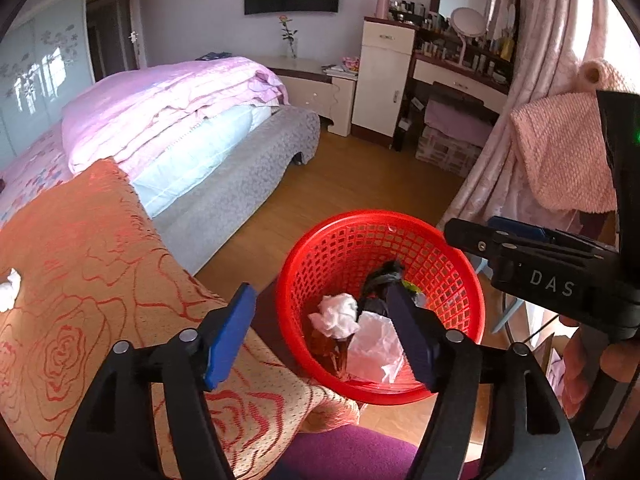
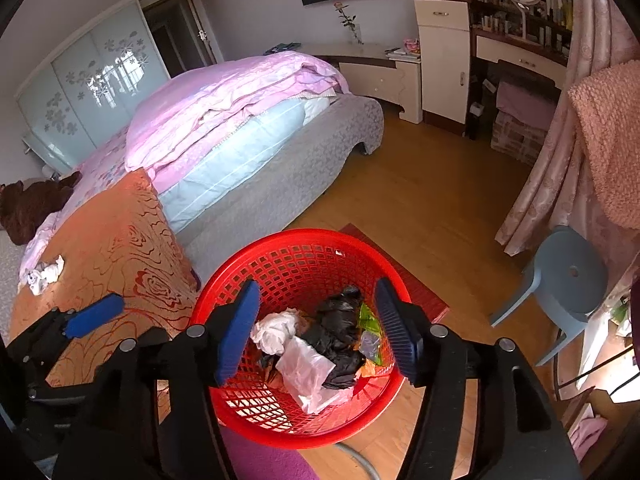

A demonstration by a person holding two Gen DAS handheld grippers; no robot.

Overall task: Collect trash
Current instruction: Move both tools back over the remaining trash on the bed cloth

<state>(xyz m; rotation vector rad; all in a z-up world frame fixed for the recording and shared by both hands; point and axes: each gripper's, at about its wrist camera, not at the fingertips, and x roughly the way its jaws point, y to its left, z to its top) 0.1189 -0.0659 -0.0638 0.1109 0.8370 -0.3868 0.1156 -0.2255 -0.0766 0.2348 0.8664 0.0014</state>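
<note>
While both grippers hover over the red basket (image 2: 224,280) on the floor beside the bed (image 2: 256,184), the left gripper (image 1: 320,340) and right gripper (image 2: 316,328) stand released and empty. Trash already lies inside; a crumpled tissue (image 2: 46,274) remains on the orange bedspread's (image 2: 120,232) far edge. Approach it from above and clamp centrally.

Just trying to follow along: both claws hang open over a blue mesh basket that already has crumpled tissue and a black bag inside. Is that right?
Not quite: the basket is red, not blue, as the right wrist view shows. The rest holds: the left claw and right claw both hang open over it, with crumpled tissue and a black bag inside.
</note>
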